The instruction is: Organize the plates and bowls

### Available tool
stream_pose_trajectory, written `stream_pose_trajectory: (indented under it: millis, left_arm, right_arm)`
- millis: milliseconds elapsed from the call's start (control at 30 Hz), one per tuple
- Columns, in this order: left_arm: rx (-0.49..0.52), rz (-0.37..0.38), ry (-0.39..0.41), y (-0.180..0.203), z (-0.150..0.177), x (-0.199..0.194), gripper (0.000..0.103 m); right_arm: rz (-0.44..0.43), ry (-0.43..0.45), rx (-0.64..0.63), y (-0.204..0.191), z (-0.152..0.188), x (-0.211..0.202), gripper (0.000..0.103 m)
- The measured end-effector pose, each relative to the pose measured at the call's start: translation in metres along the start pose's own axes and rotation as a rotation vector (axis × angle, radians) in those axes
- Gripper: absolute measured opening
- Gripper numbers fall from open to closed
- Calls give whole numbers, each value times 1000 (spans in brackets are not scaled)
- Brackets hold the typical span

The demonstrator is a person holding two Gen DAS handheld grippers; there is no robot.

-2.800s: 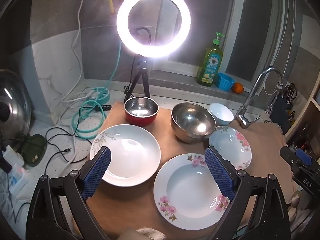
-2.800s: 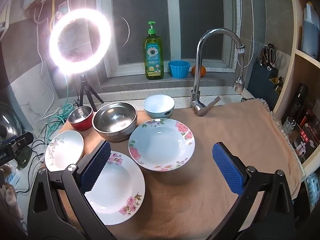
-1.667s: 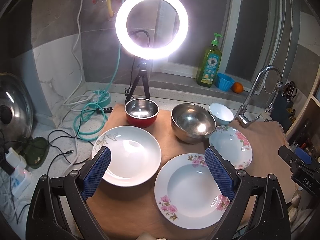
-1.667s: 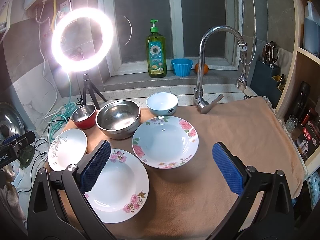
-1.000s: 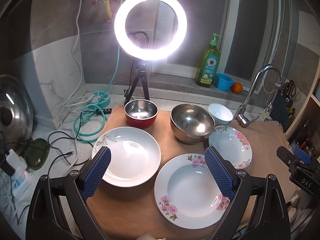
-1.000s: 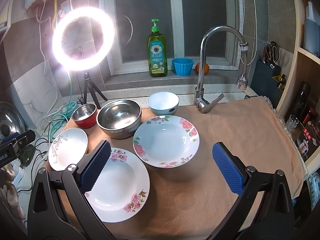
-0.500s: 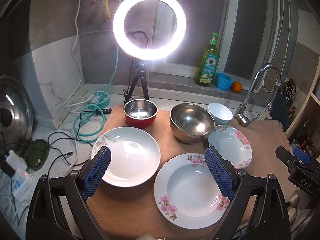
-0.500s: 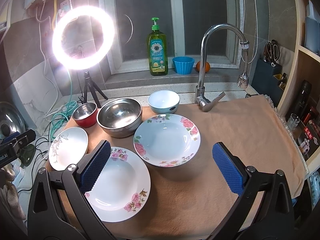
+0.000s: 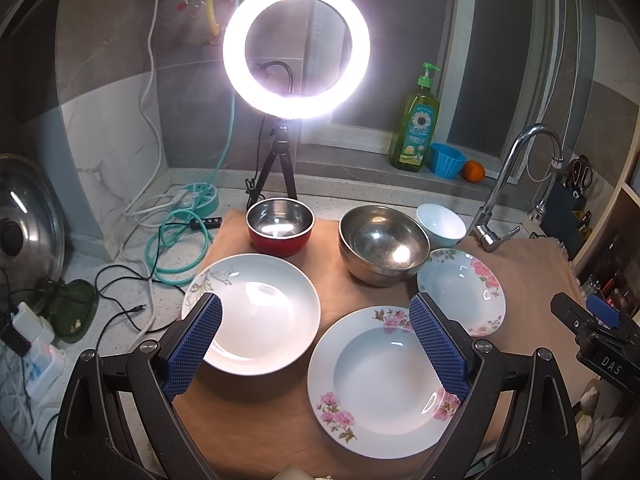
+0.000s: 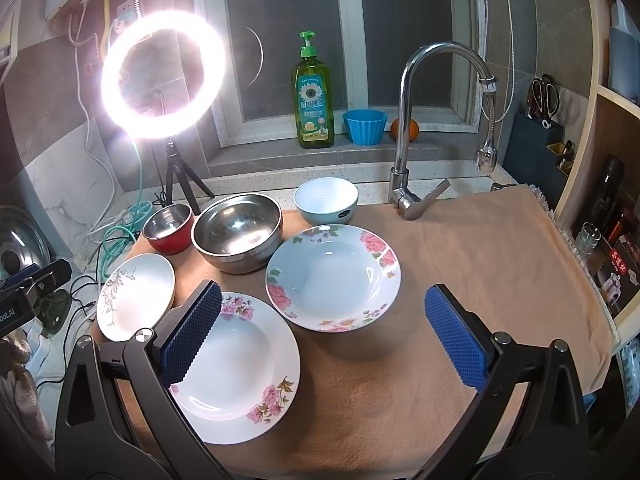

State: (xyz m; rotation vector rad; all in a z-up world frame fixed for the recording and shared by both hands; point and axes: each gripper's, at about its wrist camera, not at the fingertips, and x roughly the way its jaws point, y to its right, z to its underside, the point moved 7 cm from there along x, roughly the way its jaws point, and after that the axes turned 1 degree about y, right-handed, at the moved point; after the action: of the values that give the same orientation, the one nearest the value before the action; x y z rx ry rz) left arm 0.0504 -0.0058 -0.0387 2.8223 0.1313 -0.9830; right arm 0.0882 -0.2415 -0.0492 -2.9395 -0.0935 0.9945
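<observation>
Spread widest across the counter: a tan cloth point(image 10: 460, 264), bearing every dish. Next in size, the left gripper point(image 9: 316, 340), jaws wide apart, blue pads point(image 9: 194, 344) gripping nothing and touching nothing, hovering above the near edge of the cloth over two plates. Likewise the right gripper point(image 10: 324, 334), jaws spread wide and empty, raised over the cloth with no dish between the pads point(image 10: 456, 336). Behind the dishes, a glowing ring light point(image 9: 296, 48) on a small tripod, and toward the right a chrome faucet point(image 10: 412, 120). Then the near floral plate point(image 9: 380, 380), lying flat at the front of the cloth, seen below the left gripper's right pad. Beside it to the left, a plain white plate point(image 9: 256, 312) with a leaf sprig, overhanging the cloth's left edge. Farther right, a pink-flowered plate point(image 10: 332, 276), flat, just beside the steel bowl point(image 10: 238, 236). Behind the white plate, a red bowl point(image 9: 280, 226) with a steel interior, apart from the steel bowl. Smallest of the dishes, a pale blue bowl point(image 10: 326, 200), upright at the back near the faucet base. On the sill, a green soap bottle point(image 10: 312, 96), a blue cup point(image 10: 365, 126) and an orange point(image 9: 474, 171).
</observation>
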Motion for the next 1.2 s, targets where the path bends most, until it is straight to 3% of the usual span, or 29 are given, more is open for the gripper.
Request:
stream_pose_trajectory:
  millis: [433, 900, 1133, 1200]
  left_arm:
    - [-1, 0, -17, -4, 3, 8, 95]
    - [-66, 34, -155, -21, 36, 37, 94]
    - [-103, 61, -234, -28, 60, 46, 90]
    - [-121, 74, -263, -31, 67, 50, 83]
  right_arm:
    - [-1, -20, 2, 1, 7, 6, 103]
    - [-58, -150, 67, 20, 34, 36, 103]
    - [-118, -261, 128, 32, 58, 59, 89]
    - [-156, -302, 158, 33, 66, 66, 84]
